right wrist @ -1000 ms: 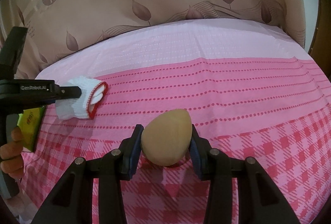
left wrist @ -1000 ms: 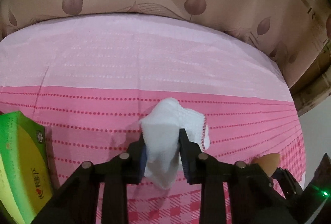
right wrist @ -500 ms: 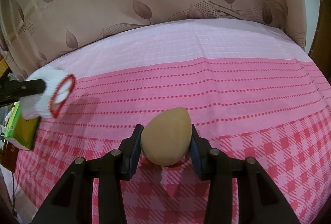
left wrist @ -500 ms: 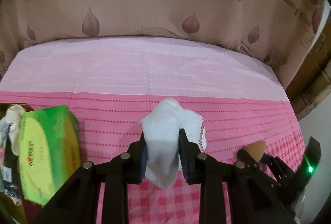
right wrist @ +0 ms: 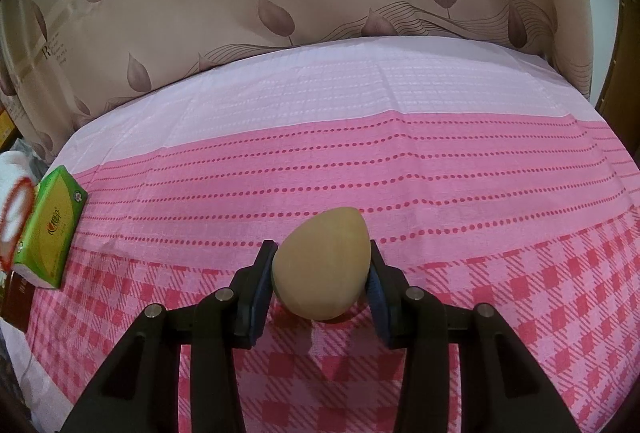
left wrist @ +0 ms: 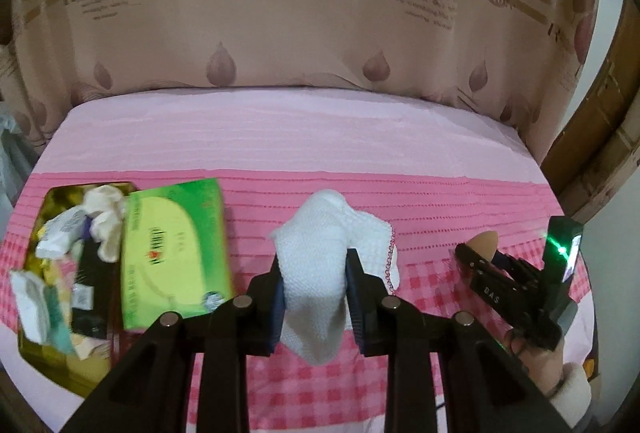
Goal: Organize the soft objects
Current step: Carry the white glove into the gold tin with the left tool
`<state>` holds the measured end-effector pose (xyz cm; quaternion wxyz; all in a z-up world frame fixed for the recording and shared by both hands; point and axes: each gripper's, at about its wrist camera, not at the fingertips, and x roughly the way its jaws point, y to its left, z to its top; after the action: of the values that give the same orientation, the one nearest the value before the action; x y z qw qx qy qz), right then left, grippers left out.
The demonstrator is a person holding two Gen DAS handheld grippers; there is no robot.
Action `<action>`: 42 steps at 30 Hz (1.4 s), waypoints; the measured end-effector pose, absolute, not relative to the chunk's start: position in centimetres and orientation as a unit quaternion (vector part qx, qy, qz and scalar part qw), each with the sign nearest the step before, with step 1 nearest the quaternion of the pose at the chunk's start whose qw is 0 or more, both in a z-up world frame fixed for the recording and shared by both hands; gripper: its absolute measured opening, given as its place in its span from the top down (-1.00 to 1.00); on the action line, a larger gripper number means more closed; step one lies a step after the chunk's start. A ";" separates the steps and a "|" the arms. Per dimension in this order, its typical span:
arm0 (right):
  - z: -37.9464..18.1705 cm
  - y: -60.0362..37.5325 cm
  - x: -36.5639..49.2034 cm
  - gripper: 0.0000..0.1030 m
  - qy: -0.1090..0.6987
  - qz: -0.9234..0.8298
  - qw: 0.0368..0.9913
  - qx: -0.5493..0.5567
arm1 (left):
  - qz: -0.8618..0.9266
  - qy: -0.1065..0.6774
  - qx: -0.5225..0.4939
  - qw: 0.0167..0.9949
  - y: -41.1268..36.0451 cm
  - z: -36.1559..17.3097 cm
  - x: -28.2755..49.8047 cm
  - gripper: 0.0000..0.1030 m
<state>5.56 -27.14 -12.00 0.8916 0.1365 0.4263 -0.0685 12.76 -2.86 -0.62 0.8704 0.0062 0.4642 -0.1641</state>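
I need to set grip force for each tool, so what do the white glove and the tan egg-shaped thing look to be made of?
The white glove: knitted fabric, probably cotton, matte, with a visible knit grid and a red-stitched cuff; it sags limply from the left tool. The egg-shaped thing: likely a soft foam makeup sponge, smooth and matte with no shine, pinched in the right tool; its softness cannot be confirmed.

The tissue pack (left wrist: 172,253) lies right of the tin (left wrist: 36,313).

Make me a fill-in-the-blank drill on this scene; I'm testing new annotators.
1. The left gripper is shut on a white knitted ____.
2. The right gripper holds a tan ____-shaped sponge.
3. The green tissue box lies beside a gold ____ of soft items.
Missing words: glove; egg; tray.
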 end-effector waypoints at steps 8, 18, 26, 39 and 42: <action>-12.1 -27.2 5.5 0.24 0.426 -0.069 0.892 0.135 | -0.123 0.422 0.027 0.898 1.9 2.2 11.8 0.48; -12.1 -27.1 5.6 0.24 0.428 -0.070 0.892 0.130 | -0.027 0.413 0.027 0.910 10.3 2.8 13.5 0.48; -12.2 -27.0 5.6 0.24 0.429 -0.070 0.892 0.127 | 0.008 0.425 0.012 0.905 15.4 1.5 15.6 0.48; -12.2 -27.0 5.6 0.24 0.430 -0.071 0.891 0.124 | 0.015 0.458 -0.012 0.889 18.4 -2.7 19.4 0.48; -12.2 -26.9 5.6 0.24 0.431 -0.072 0.891 0.122 | 0.017 0.465 -0.007 0.885 18.4 -3.3 20.3 0.47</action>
<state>5.62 -26.91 -12.25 0.8914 0.1223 0.4306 -0.0716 20.25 18.44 -3.33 0.8849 -0.0071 0.4654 0.0172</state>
